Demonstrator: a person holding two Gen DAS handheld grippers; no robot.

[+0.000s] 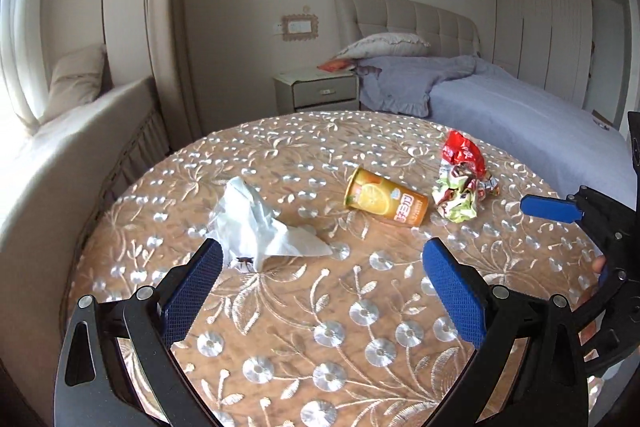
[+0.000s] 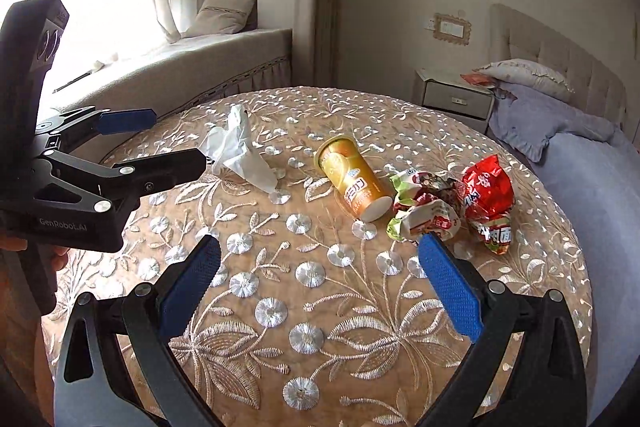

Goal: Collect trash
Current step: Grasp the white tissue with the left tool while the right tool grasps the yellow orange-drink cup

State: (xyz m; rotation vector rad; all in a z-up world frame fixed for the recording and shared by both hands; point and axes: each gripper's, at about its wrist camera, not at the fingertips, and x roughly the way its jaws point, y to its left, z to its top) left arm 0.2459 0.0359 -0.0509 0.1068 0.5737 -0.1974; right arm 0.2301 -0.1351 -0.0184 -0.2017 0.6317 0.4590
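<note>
Nothing is collected yet: both the left gripper (image 1: 322,259) and right gripper (image 2: 320,257) hover spread apart, the left needing to close on the tissue (image 1: 262,223).

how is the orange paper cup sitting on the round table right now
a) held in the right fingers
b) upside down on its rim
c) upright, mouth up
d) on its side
d: the orange paper cup with the lemon print lies on its side on the round embroidered tablecloth, between the crumpled white tissue and the crumpled green and white wrapper, its open mouth showing and no gripper touching it.
</note>
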